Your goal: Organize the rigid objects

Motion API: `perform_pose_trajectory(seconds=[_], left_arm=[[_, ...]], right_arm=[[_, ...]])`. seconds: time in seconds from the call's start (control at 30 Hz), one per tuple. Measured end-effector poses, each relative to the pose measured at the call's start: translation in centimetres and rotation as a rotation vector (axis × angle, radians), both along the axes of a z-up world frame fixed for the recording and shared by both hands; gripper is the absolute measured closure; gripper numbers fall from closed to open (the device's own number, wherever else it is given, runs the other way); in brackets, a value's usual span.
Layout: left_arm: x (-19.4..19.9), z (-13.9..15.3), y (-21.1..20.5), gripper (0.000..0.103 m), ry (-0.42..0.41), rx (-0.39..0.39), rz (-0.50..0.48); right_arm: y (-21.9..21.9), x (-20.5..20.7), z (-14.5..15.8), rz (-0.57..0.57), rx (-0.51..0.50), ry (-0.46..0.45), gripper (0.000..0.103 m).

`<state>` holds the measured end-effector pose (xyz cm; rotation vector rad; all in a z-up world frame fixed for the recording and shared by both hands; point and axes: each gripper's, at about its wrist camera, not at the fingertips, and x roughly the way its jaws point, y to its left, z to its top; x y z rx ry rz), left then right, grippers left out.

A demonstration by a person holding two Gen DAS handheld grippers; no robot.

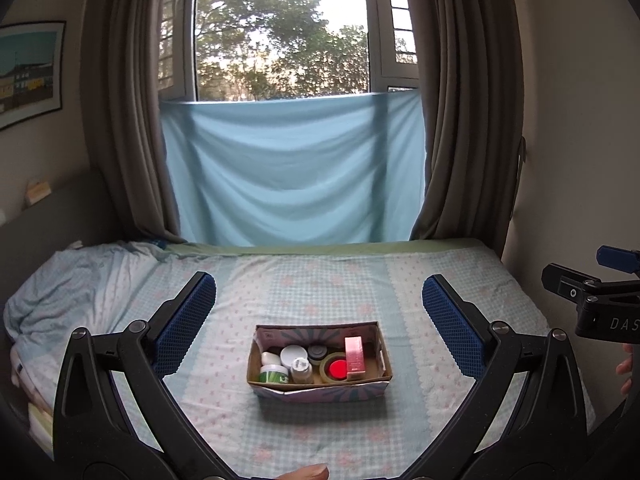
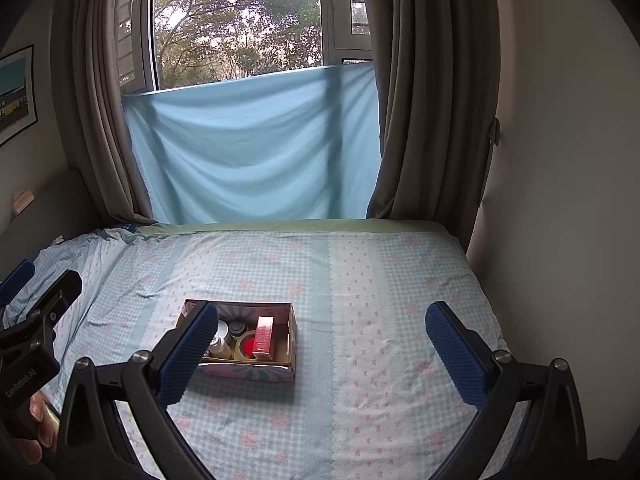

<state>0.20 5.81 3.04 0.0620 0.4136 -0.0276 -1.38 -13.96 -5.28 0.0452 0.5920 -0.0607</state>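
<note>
A cardboard box (image 1: 320,394) sits on the bed (image 1: 320,276). It holds a pink carton (image 1: 355,354) standing upright, a tape roll with a red centre (image 1: 335,367), a green jar (image 1: 274,374), white lids (image 1: 293,355) and a small bottle (image 1: 301,369). My left gripper (image 1: 320,300) is open and empty, held above and in front of the box. In the right wrist view the box (image 2: 292,344) lies left of centre. My right gripper (image 2: 320,328) is open and empty, to the right of the box; its left finger (image 2: 192,348) hides the box's left part.
The bed has a blue checked sheet (image 2: 380,300), with a crumpled quilt (image 1: 72,280) at the left. Grey curtains (image 1: 460,120) and a blue cloth (image 1: 292,168) cover the window behind. A wall (image 2: 560,200) borders the bed on the right.
</note>
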Motion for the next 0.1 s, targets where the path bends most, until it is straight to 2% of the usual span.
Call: perform_pose_trajectory(seconds=[0.1], left_arm=[[0.04, -0.14, -0.13, 0.0, 0.006, -0.002, -0.013]], right_arm=[[0.0, 0.04, -0.01, 0.0, 0.001, 0.0, 0.0]])
